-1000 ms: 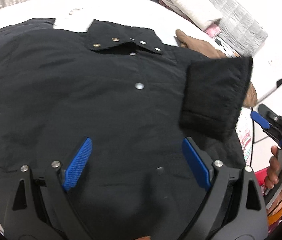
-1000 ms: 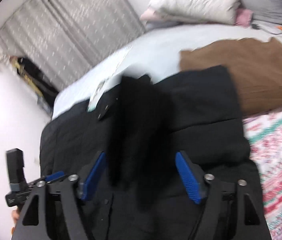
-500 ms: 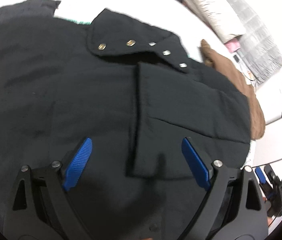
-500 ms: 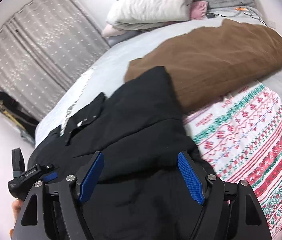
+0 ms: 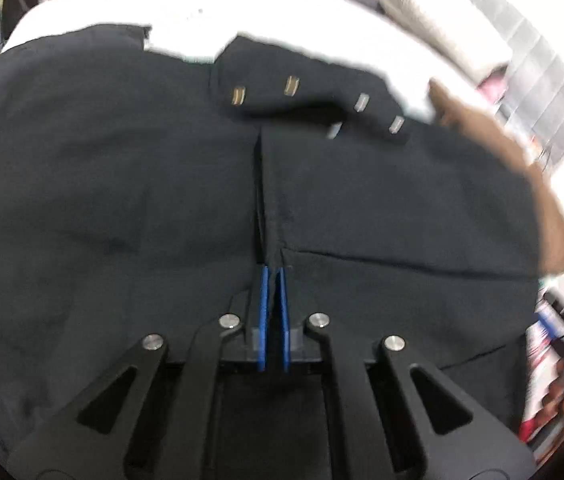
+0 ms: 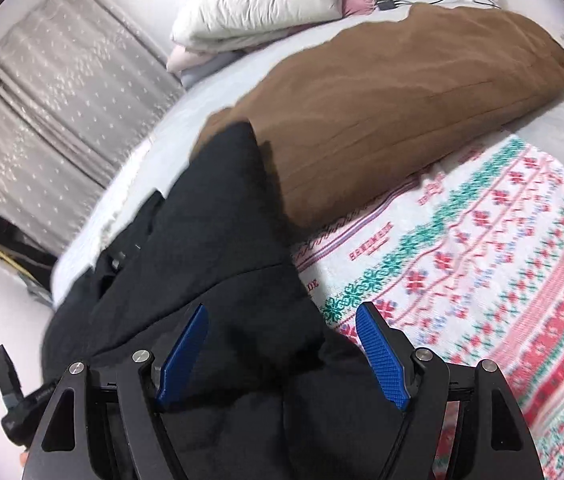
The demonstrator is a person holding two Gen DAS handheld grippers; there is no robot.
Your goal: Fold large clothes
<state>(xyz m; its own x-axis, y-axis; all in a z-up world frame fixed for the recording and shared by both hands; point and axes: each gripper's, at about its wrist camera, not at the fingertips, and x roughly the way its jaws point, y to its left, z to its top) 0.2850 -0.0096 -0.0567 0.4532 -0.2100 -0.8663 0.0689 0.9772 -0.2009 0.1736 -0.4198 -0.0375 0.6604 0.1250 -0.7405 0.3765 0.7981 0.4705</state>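
Left wrist: left gripper [image 5: 273,274] just snapped closed, pinching sleeve edge [image 5: 270,200] of black jacket [image 5: 102,200]. Right gripper [image 6: 282,328] spread apart, closing slightly, over jacket hem.

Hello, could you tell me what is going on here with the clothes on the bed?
A person with a gripper in each hand is folding a black jacket spread on the bed. The left gripper has just closed, pinching the edge of the folded-in sleeve at the jacket's middle. The right gripper is open over the jacket's near edge. A brown garment lies beside it.
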